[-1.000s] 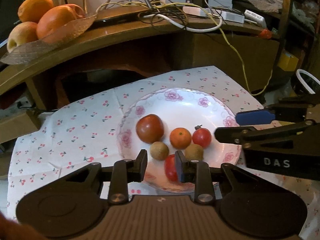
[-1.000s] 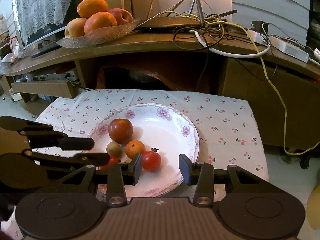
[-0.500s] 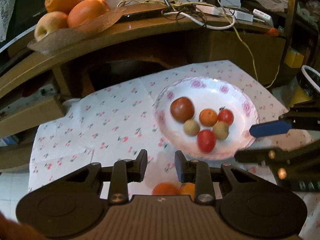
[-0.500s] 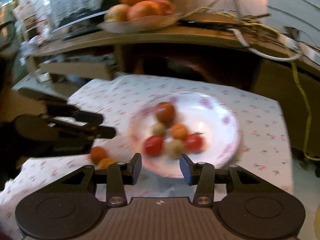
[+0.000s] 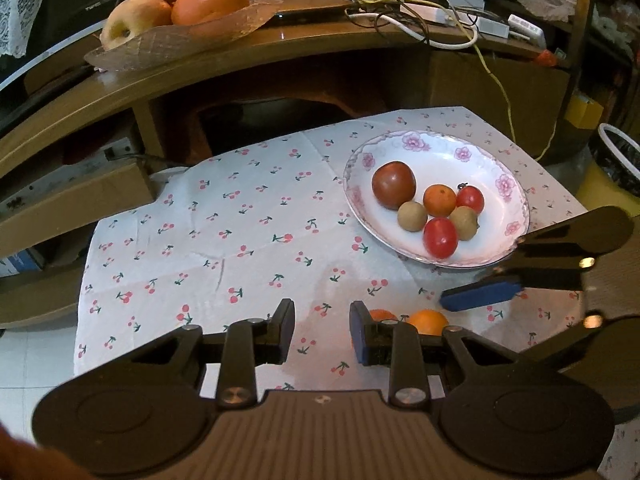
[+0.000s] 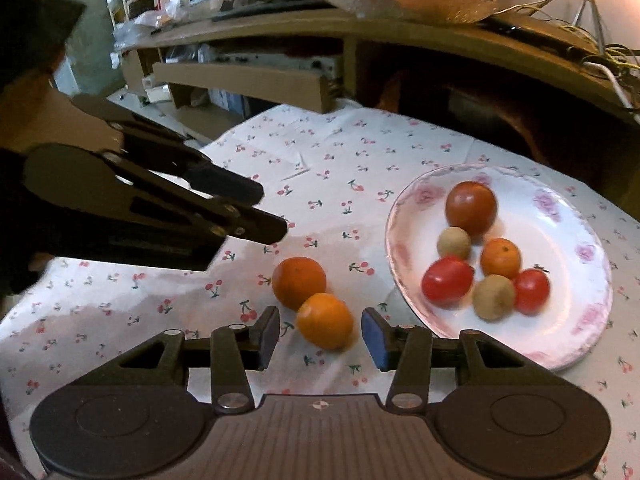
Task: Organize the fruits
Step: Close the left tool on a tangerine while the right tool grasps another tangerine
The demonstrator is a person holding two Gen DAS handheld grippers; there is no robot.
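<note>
A white floral plate (image 5: 496, 160) (image 6: 580, 336) holds a large dark-red tomato (image 6: 471, 208), a small orange (image 6: 500, 258), two red cherry tomatoes and two brown round fruits. Two loose oranges (image 6: 298, 282) (image 6: 325, 320) lie on the cherry-print cloth left of the plate. My right gripper (image 6: 320, 338) is open, with the nearer orange just ahead between its fingers. My left gripper (image 5: 322, 330) is open and empty over bare cloth; the two oranges (image 5: 428, 320) sit behind its right finger.
A wooden shelf behind the table carries a glass dish of large oranges and apples (image 5: 176, 0) and tangled cables (image 5: 400, 8). A cardboard box (image 6: 240, 84) stands at the back left. The table's front and left edges drop to a tiled floor.
Both grippers have pulled back and swung left from the plate. Two loose oranges on the cloth have come into view. The right gripper now lines up on the nearer orange.
</note>
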